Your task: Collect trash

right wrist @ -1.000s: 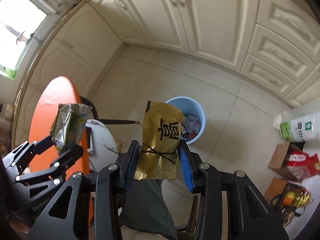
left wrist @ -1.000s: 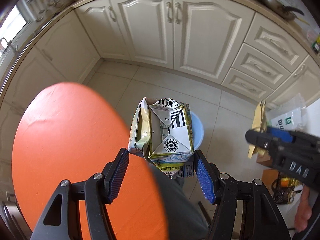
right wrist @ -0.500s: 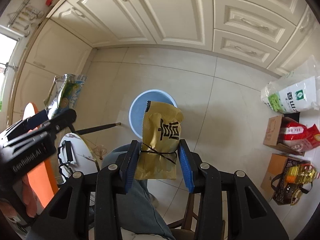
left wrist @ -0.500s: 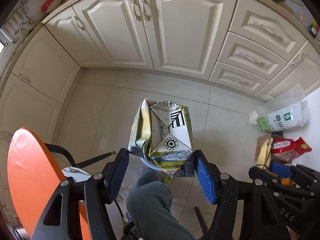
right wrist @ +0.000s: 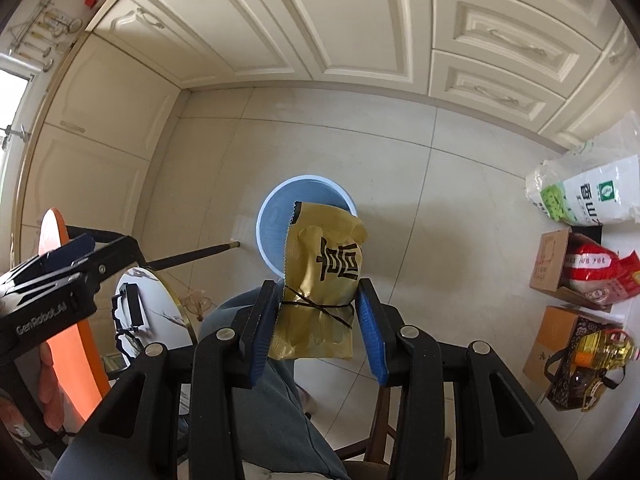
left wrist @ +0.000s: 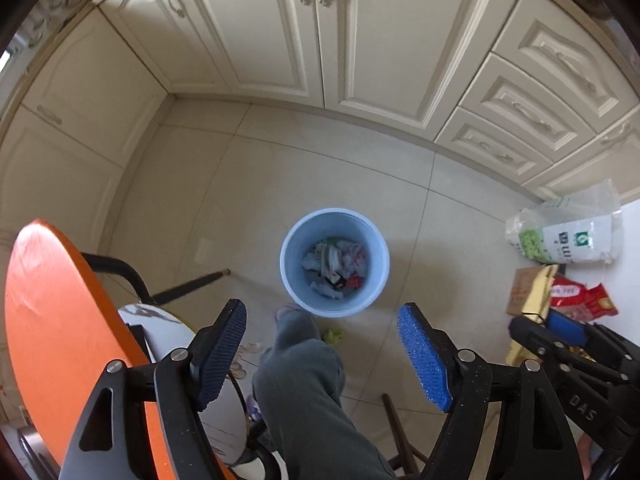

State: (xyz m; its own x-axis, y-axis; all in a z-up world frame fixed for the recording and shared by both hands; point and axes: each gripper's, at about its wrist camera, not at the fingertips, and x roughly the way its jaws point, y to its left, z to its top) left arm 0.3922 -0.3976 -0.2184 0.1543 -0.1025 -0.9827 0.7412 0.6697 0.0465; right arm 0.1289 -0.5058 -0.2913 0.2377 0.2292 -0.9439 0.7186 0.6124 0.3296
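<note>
A light blue trash bin (left wrist: 376, 264) stands on the tiled floor, holding crumpled wrappers. Straight above it my left gripper (left wrist: 320, 306) points down; its jaws are opening and nothing is between the blue pads (left wrist: 422, 356). The drink carton is no longer in them, and I cannot pick it out among the trash. My right gripper (right wrist: 317, 285) is shut on a gold snack packet (right wrist: 324, 256) tied with black thread, which hangs over the bin (right wrist: 272, 216) and hides its right half. The left gripper (right wrist: 86, 248) also shows at the left edge of the right wrist view.
An orange round table (left wrist: 52, 320) and a white-seated chair (left wrist: 160, 320) are at the left. A person's grey trouser leg (left wrist: 304, 380) is below the grippers. A white sack (left wrist: 568, 232), cardboard boxes, a red bag (left wrist: 580, 296) and an oil bottle (right wrist: 600, 348) line the right. Cabinets (left wrist: 320, 40) stand behind.
The left gripper's jaws widened and the carton dropped out of them. Both grippers moved from beside the orange table to above the bin; the right one keeps the gold packet.
</note>
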